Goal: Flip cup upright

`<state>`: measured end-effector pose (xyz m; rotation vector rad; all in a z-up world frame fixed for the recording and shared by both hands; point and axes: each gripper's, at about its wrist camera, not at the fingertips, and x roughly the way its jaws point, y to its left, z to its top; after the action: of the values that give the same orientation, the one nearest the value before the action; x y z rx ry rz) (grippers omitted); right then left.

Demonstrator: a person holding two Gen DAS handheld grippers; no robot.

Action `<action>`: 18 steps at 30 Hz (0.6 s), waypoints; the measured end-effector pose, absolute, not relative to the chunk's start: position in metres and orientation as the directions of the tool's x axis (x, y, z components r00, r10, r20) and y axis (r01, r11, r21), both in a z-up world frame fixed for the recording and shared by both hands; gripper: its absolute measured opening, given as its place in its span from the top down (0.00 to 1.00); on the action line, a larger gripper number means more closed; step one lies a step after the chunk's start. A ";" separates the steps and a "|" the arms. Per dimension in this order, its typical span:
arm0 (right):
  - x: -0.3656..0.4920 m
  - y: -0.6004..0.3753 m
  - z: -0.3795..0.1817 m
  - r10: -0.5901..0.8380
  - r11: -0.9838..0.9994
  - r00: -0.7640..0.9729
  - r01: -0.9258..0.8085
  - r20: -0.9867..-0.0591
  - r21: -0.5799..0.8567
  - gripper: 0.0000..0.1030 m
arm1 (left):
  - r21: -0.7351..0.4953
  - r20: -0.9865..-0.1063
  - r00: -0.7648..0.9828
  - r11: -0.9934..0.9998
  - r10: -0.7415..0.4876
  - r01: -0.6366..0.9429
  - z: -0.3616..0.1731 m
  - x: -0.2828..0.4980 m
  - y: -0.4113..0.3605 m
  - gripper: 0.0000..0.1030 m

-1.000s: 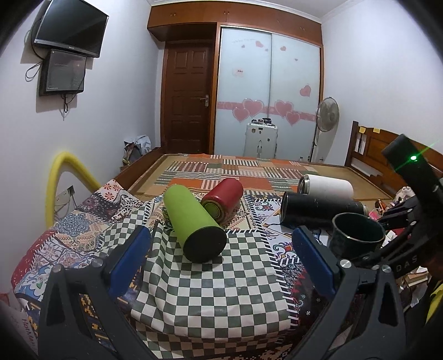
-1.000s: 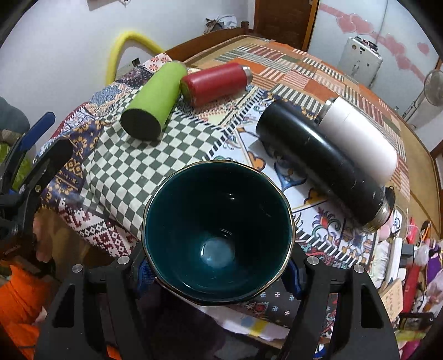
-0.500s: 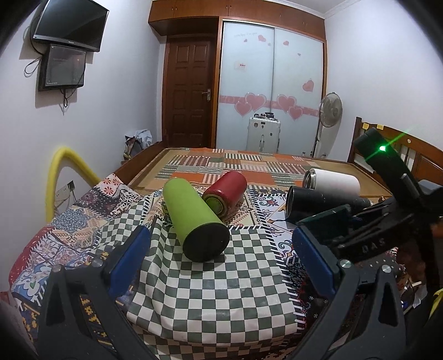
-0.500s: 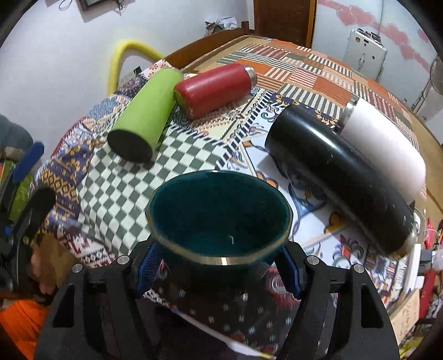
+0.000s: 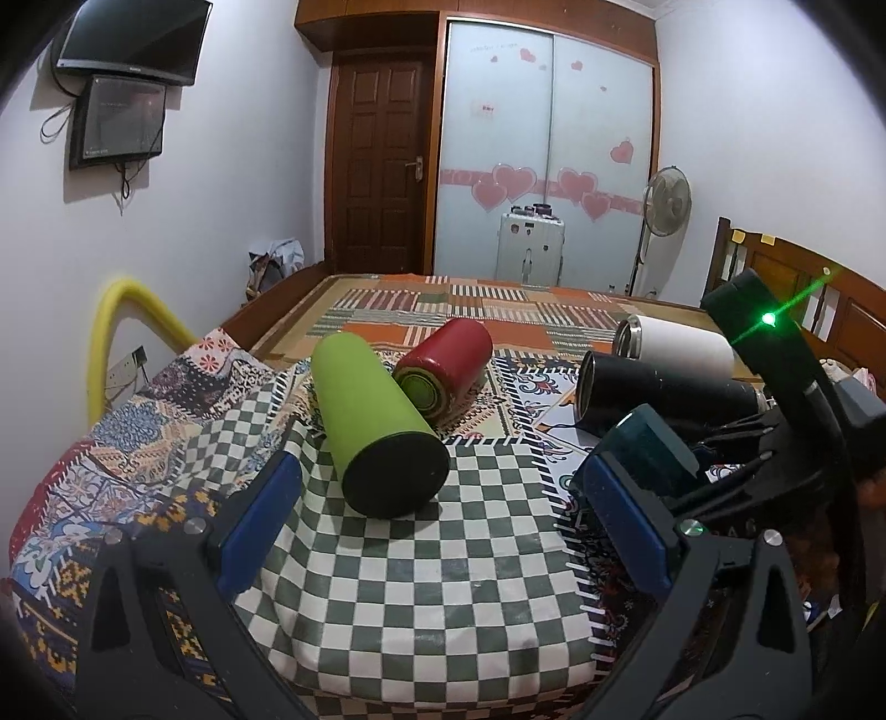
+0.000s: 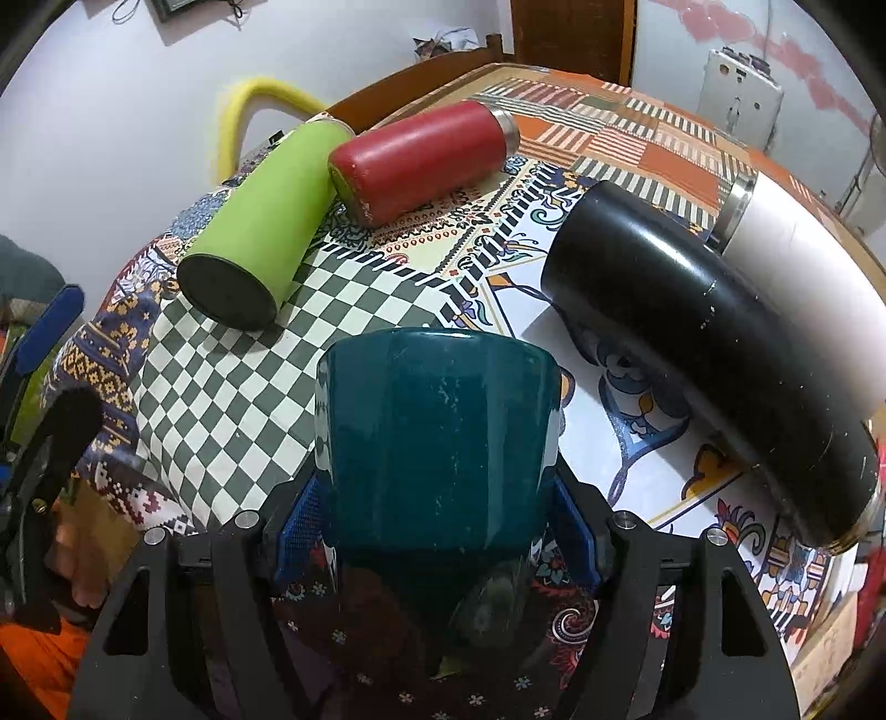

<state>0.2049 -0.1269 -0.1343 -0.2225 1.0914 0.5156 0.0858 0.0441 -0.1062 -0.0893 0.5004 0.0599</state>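
Teal cup (image 6: pixel 437 443) between right gripper (image 6: pixel 437 531) fingers

Four flasks — green (image 6: pixel 260 216), red (image 6: pixel 426 158), black (image 6: pixel 703 354), white (image 6: pixel 808 277) — and one teal cup (image 6: pixel 440 448)

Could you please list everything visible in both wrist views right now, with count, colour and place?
Dark teal glazed mug: one, teal, clamped between the right gripper's pads.
Lime-green cylindrical flask: one, green with black end, lying on the checked cloth.
Red metal flask: one, red, lying beside the green one.
Glossy black flask: one, black, lying on the patterned cloth.
White flask: one, white with steel neck, lying against the black one.
Green-and-white checked cloth: one, on the near bed.
Standing fan: one, pale, by the wardrobe.
Wall television: one, black, upper left.
Left gripper: one, black with blue pads, open, empty.
Right gripper: one, black with blue pads, shut on the mug.
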 end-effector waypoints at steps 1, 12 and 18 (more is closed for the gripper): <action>0.203 -0.127 -0.134 0.284 0.861 0.362 -0.503 -0.888 0.070 0.32 | -0.071 -0.484 0.874 0.994 0.038 -0.083 -0.106 0.087 0.043 0.00; 0.159 -0.162 -0.099 0.325 0.855 0.492 -0.517 -0.808 0.029 0.27 | -0.085 -0.520 0.854 0.994 0.021 -0.076 -0.090 0.097 0.023 0.00; 0.131 -0.204 -0.071 0.310 0.883 0.616 -0.469 -0.724 -0.020 0.27 | -0.046 -0.554 0.833 0.999 -0.021 -0.005 -0.086 0.103 -0.011 0.00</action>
<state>0.1308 -0.2040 -0.0709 -0.2162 0.7886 0.4523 0.1027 -0.0113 -0.0859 -0.0465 0.5871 -0.0086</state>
